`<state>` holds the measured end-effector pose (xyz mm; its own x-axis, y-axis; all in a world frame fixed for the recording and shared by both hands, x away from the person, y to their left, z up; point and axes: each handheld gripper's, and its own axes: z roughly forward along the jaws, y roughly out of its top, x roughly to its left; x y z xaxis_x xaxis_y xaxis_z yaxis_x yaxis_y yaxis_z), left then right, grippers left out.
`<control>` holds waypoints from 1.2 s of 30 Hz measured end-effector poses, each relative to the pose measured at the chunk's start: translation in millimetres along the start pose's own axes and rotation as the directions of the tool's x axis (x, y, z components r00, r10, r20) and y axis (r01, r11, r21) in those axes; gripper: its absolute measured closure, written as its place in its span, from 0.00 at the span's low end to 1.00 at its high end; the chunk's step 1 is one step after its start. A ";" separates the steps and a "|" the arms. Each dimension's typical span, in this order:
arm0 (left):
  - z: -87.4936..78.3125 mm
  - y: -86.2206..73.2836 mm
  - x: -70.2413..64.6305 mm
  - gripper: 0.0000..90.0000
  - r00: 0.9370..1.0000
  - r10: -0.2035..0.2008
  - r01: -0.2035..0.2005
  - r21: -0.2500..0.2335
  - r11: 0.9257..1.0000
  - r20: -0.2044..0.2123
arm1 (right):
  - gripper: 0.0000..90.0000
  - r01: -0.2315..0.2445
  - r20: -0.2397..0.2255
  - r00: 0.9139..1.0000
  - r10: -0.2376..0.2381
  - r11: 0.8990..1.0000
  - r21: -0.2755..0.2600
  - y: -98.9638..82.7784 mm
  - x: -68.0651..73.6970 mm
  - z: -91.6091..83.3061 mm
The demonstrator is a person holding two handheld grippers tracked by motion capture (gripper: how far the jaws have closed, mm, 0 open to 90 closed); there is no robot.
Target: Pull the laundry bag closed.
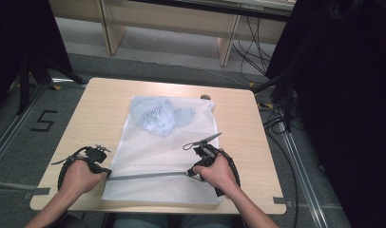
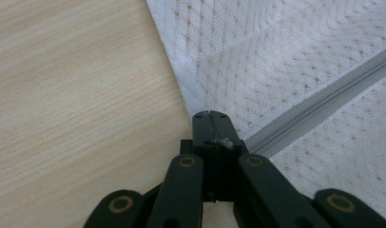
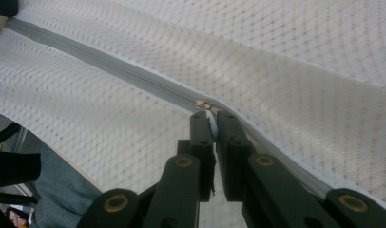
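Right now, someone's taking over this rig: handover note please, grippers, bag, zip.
Left gripper: shut on the left edge of the white mesh laundry bag, at the end of its grey zipper.
Right gripper: shut on the zipper's small metal pull, near the bag's right side.
Bag lies flat on the light wooden table, pale folded clothing inside at the far end.
Zipper looks closed left of the pull.
Left: finish the stretch beyond the pull, release.
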<state>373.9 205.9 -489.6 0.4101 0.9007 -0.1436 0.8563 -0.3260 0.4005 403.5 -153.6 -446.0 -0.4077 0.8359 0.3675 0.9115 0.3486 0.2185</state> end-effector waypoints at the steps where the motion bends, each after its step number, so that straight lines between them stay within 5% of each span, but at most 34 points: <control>1: 0.0 0.1 0.0 1.00 1.000 0.001 -0.001 0.001 1.000 0.000 | 0.96 -0.003 0.004 1.000 0.003 1.000 -0.001 -0.3 -0.6 -0.5; 8: 0.0 0.1 0.1 1.00 1.000 0.002 -0.002 0.001 1.000 0.001 | 0.96 0.005 0.008 1.000 -0.005 0.999 -0.035 -2.6 -4.0 -0.5; 9: 0.0 0.1 0.0 1.00 1.000 0.001 -0.001 0.001 1.000 0.001 | 0.96 0.054 0.011 0.998 -0.054 0.998 -0.039 -1.8 -8.1 -0.5; 10: -0.1 0.1 0.1 1.00 1.000 0.003 -0.003 0.002 1.000 0.001 | 0.96 0.015 0.016 1.000 -0.015 1.000 -0.002 -2.1 -7.1 -2.6; 12: -0.1 0.4 0.0 1.00 1.000 0.002 -0.002 0.004 1.000 0.001 | 0.96 0.040 0.009 0.999 -0.040 0.999 -0.030 -3.2 -9.3 -1.6; 13: -0.3 0.7 -0.1 1.00 1.000 0.002 -0.002 0.009 1.000 -0.001 | 0.96 -0.005 0.026 1.000 0.005 1.000 0.004 -3.8 -8.3 -3.7; 19: -0.8 0.8 0.7 1.00 1.000 0.012 -0.012 0.017 1.000 -0.001 | 0.96 0.036 0.009 0.999 -0.036 0.998 -0.050 -6.8 -15.8 -3.3; 20: -0.8 0.9 0.7 1.00 1.000 0.011 -0.011 0.018 1.000 -0.001 | 0.96 -0.015 0.013 1.000 0.015 1.000 -0.020 -7.4 -13.2 -5.8; 23: -0.2 0.7 0.2 1.00 1.000 -0.001 0.001 0.008 1.000 0.003 | 0.96 -0.028 -0.008 1.000 0.028 1.000 -0.014 -8.5 -14.0 -7.0; 31: 0.0 0.7 0.0 1.00 1.000 -0.002 0.002 0.006 1.000 0.002 | 0.96 -0.002 0.005 1.000 0.003 0.999 -0.035 -10.1 -15.1 -6.3; 33: 0.0 0.8 -0.1 1.00 1.000 -0.004 0.004 0.007 1.000 0.002 | 0.96 0.049 0.016 0.999 -0.048 0.996 -0.068 -9.9 -19.5 -4.8; 34: -0.6 0.9 0.4 1.00 1.000 0.006 -0.006 0.016 1.000 -0.002 | 0.96 -0.004 0.020 1.000 0.005 0.999 -0.040 -10.7 -16.6 -6.9; 36: -0.7 0.7 0.6 1.00 1.000 0.011 -0.011 0.015 1.000 -0.001 | 0.96 0.048 0.020 0.999 -0.046 0.996 -0.073 -11.0 -21.3 -5.4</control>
<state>374.5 206.4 -488.7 0.4194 0.8972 -0.1382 0.8562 -0.3404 0.3886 401.9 -177.5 -451.4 -0.4484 0.8272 0.3387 0.8845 0.3561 0.3014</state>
